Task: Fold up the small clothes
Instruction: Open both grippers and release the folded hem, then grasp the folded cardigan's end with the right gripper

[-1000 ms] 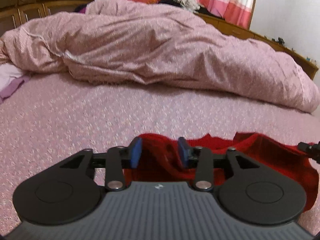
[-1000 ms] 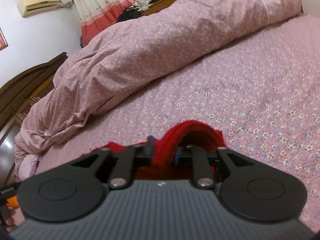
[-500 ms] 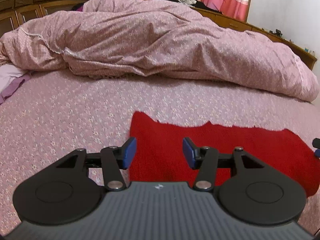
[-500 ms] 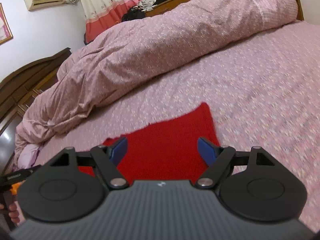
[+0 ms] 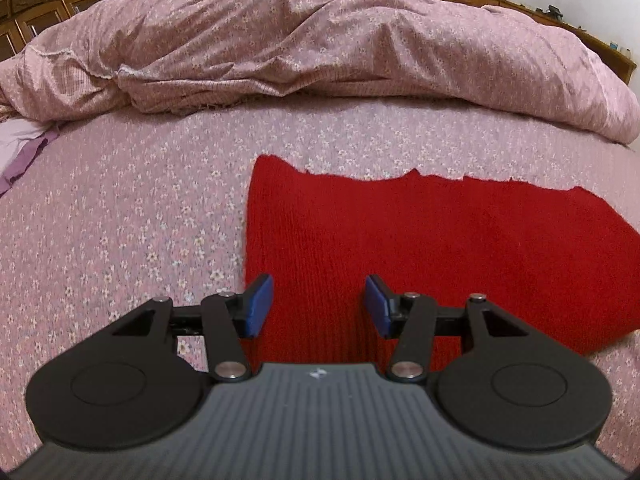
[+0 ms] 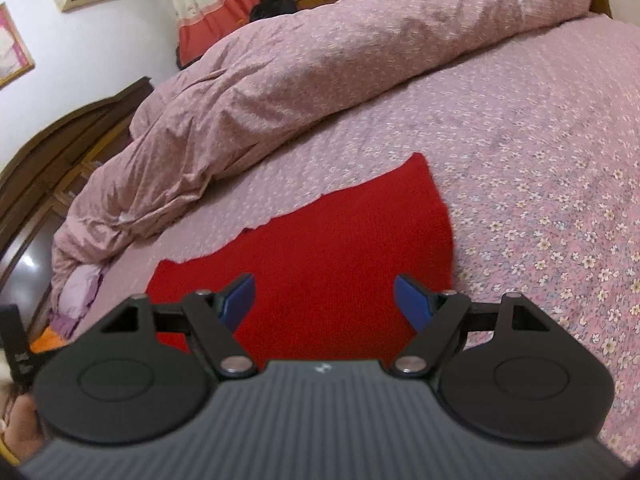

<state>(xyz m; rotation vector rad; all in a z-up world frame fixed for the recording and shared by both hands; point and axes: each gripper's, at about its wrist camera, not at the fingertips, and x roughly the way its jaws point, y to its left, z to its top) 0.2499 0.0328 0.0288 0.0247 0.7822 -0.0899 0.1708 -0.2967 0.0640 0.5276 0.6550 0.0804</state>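
A red knitted cloth [image 5: 420, 240] lies flat and folded on the pink flowered bed sheet [image 5: 140, 220]. My left gripper [image 5: 318, 306] is open and empty above the cloth's left end. In the right wrist view the same red cloth [image 6: 328, 248] lies flat, and my right gripper [image 6: 324, 302] is open wide and empty above its right end. Neither gripper touches the cloth.
A crumpled pink quilt [image 5: 320, 40] is heaped along the far side of the bed. A lilac garment [image 5: 24, 148] lies at the left. A dark wooden headboard [image 6: 60, 140] stands beyond the quilt. The other gripper's edge [image 6: 16, 344] shows at far left.
Both grippers have opened and let go of the red cloth, which now lies flat on the sheet. Both have lifted and drawn back from it.
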